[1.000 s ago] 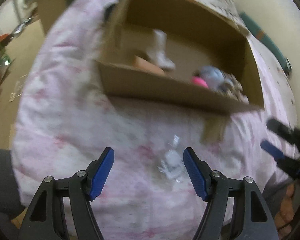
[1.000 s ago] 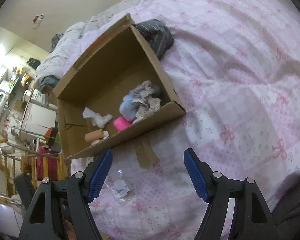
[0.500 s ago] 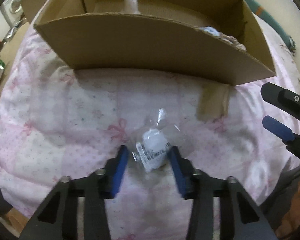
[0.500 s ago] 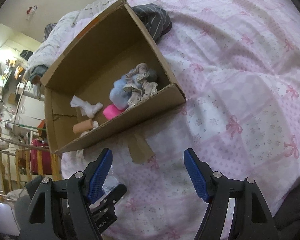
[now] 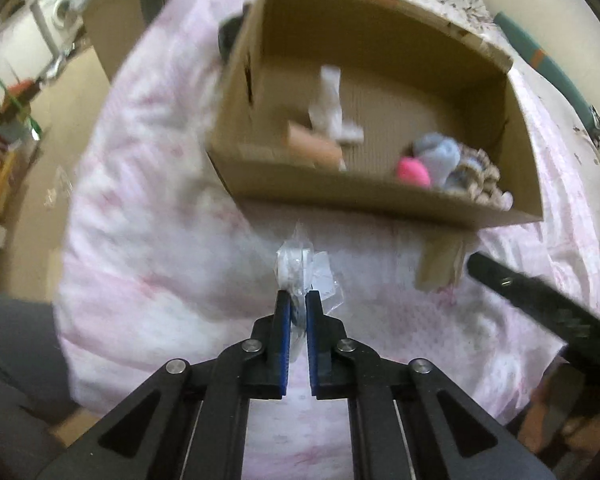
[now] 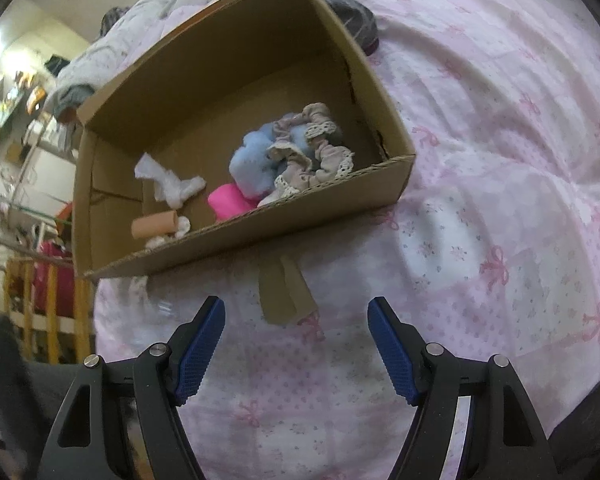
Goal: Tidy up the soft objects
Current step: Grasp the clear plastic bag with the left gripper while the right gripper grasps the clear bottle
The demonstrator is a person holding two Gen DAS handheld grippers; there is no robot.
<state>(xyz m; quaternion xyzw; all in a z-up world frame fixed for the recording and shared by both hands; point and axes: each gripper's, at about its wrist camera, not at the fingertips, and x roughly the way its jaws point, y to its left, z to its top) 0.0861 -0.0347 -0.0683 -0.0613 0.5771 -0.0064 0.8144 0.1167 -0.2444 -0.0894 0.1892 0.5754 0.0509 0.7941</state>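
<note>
left gripper pinched nearly closed on clear plastic packet, held above pink quilt, near side of cardboard box, likely bound inside. right gripper wide open, empty, waiting near box.

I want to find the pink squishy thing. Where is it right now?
The pink thing sits inside the cardboard box on the bed, against the near wall, beside the blue soft thing.
</note>
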